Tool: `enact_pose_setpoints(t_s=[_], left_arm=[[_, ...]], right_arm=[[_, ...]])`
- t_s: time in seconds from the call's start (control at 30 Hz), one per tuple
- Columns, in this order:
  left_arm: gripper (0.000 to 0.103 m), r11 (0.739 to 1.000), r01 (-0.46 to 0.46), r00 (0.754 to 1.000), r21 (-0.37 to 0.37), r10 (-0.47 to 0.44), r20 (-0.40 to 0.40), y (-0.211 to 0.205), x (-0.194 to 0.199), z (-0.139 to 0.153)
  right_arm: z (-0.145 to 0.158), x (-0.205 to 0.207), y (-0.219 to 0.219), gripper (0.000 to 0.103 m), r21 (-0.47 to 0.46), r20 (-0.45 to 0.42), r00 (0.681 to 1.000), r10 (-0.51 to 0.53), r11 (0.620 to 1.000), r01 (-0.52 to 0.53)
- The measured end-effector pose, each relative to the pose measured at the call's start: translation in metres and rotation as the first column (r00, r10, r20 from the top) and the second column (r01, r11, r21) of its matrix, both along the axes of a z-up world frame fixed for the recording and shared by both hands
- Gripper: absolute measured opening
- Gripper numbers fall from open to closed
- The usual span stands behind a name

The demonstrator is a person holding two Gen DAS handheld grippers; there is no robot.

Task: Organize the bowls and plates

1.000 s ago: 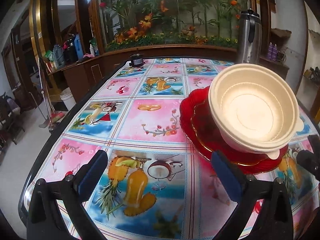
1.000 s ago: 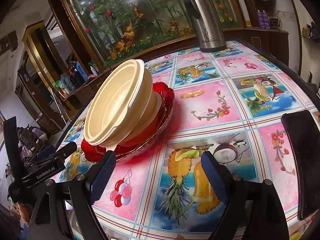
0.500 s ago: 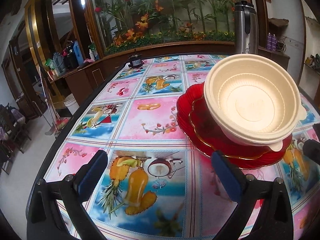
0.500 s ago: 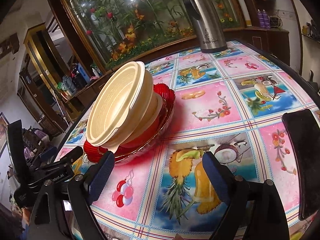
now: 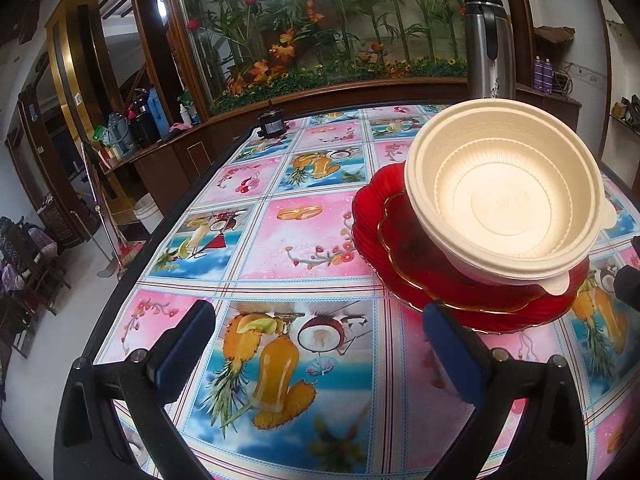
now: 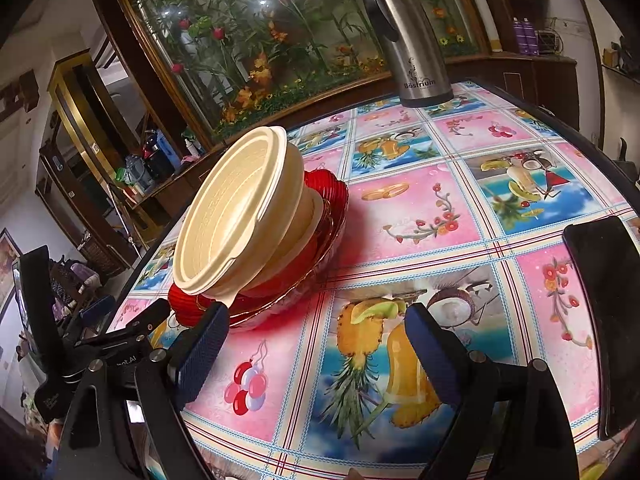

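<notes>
A cream plastic bowl point(image 5: 504, 196) sits nested in a stack on red glass plates point(image 5: 372, 220), right of centre in the left wrist view. The same cream bowls point(image 6: 236, 216) lean on the red plates point(image 6: 332, 208) at left centre in the right wrist view. My left gripper point(image 5: 316, 340) stands open over the tablecloth, its right finger close to the plates' near rim, nothing between the fingers. My right gripper point(image 6: 316, 344) is open too, empty, just right of the plates. The left gripper point(image 6: 100, 320) also shows at the left edge of that view.
A steel thermos jug point(image 6: 408, 36) stands at the far end of the table point(image 5: 256, 240), which wears a fruit-print cloth. A black phone point(image 6: 604, 312) lies at the right edge. A small dark jar point(image 5: 272, 122) sits at the far left corner. The table's left edge drops to the floor.
The left wrist view has rolled slightly, so the bowl stack sits a little more level in it. The right gripper and the stack have not moved.
</notes>
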State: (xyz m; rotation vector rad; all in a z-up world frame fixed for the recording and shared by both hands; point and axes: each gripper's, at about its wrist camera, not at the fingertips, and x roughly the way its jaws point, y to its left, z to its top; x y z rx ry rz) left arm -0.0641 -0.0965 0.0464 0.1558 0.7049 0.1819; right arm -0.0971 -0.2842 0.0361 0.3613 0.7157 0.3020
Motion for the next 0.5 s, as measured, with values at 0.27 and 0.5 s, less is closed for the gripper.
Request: enact_pose_setpoints(t_s=[0.27, 0.5], left_arm=[[0.103, 1.000, 0.000, 1.000, 0.000, 0.000, 0.000, -0.0007, -0.0002, 0.0000], [0.103, 1.000, -0.018, 1.000, 0.016, 0.018, -0.001, 0.0000, -0.0009, -0.0004]], right_arm=[[0.0000, -0.0004, -0.0004, 0.092, -0.001, -0.001, 1.000, 0.000, 1.000, 0.000], [-0.0005, 0.0009, -0.0002, 0.092, -0.002, -0.005, 1.000, 0.002, 1.000, -0.002]])
